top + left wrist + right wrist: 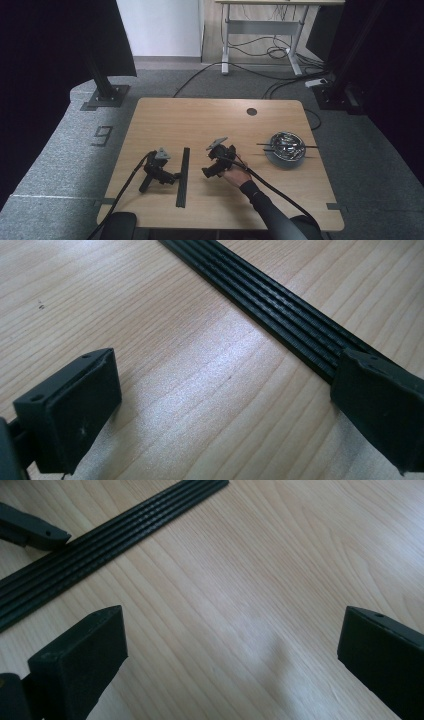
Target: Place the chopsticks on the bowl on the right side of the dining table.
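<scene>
Resting unit: your left hand-held gripper (176,176) lies on the tabletop (210,120), jaws spread wide, nothing between them; one jaw tip sits against the black ribbed strip (183,176).
Held unit: your right hand-held gripper (206,172) sits in your right hand (236,176), jaws wide apart over bare wood, gripping nothing.
Strip: lies flat between both units, running lengthwise away from you.
Bowl: metal bowl (286,146) stands near the right edge, black sticks (265,145) across its rim.
</scene>
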The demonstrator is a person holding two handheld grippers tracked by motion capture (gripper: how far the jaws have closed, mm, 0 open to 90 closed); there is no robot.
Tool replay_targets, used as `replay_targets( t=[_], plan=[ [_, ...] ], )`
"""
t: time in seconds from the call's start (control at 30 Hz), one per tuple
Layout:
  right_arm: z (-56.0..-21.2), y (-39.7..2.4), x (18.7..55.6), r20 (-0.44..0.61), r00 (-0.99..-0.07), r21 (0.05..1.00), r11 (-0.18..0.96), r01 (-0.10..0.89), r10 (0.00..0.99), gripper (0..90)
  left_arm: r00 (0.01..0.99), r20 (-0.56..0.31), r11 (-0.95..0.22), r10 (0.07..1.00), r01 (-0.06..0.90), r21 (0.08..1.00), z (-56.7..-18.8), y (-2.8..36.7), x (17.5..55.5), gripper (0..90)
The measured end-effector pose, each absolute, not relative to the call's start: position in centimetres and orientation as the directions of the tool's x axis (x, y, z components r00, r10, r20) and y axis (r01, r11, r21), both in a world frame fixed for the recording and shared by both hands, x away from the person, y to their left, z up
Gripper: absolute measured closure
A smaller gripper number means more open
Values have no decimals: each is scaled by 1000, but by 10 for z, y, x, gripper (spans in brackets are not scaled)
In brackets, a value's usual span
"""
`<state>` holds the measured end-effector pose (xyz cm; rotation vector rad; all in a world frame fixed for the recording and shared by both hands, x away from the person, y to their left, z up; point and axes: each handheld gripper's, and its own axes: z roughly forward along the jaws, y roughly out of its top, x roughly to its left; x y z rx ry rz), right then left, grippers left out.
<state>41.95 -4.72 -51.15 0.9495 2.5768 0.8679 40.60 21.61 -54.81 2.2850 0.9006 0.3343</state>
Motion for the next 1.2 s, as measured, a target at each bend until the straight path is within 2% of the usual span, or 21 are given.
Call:
replay_targets(
  t=[0.63, 1.2],
  plan=[
    [-525, 13, 420, -55, -786, 601, 649, 467, 616, 0, 731, -1, -552, 682, 516, 655, -548, 216, 406, 0],
    [-535, 23, 419, -49, -784, 595, 649, 474, 619, 0, 729, -2, -550, 684, 518, 656, -548, 216, 406, 0]
  ],
)
